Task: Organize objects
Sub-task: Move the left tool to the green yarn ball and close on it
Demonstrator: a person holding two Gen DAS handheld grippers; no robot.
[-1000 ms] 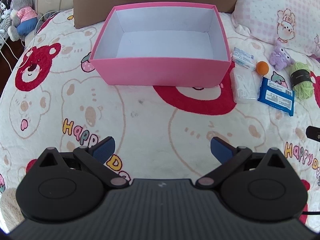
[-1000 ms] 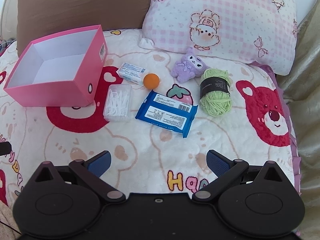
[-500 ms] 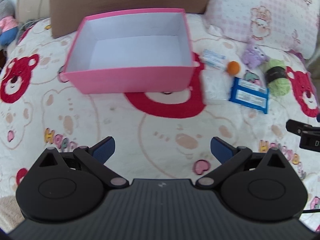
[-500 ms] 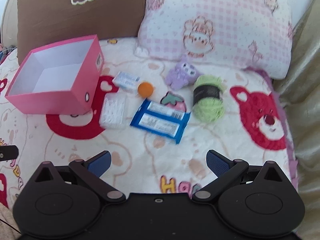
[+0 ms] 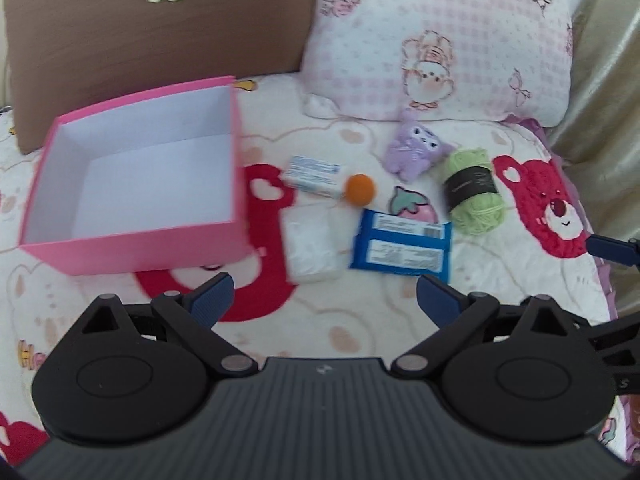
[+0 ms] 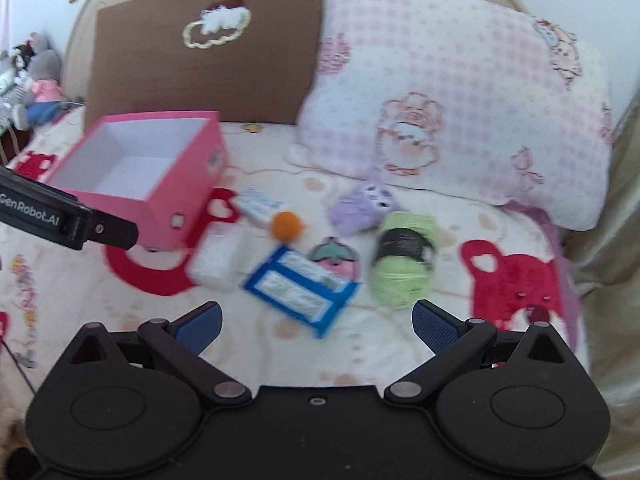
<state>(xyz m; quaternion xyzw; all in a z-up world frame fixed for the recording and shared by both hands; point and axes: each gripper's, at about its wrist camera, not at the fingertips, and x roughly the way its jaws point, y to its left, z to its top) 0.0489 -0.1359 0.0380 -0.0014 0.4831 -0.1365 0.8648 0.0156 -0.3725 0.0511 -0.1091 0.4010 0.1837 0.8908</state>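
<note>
Blue packet point(image 5: 401, 246) just beyond fingers point(image 5: 211, 299)

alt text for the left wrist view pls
The open, empty left gripper, its jaws closing slightly, hovers over a bear-print bedspread. Ahead sit an empty pink box, a blue packet, an orange ball, green yarn and a purple plush.

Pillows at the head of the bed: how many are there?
2. A brown pillow stands behind the pink box; a pink checked pillow stands to its right, behind the small purple plush toy. Others may lie out of view.
</note>
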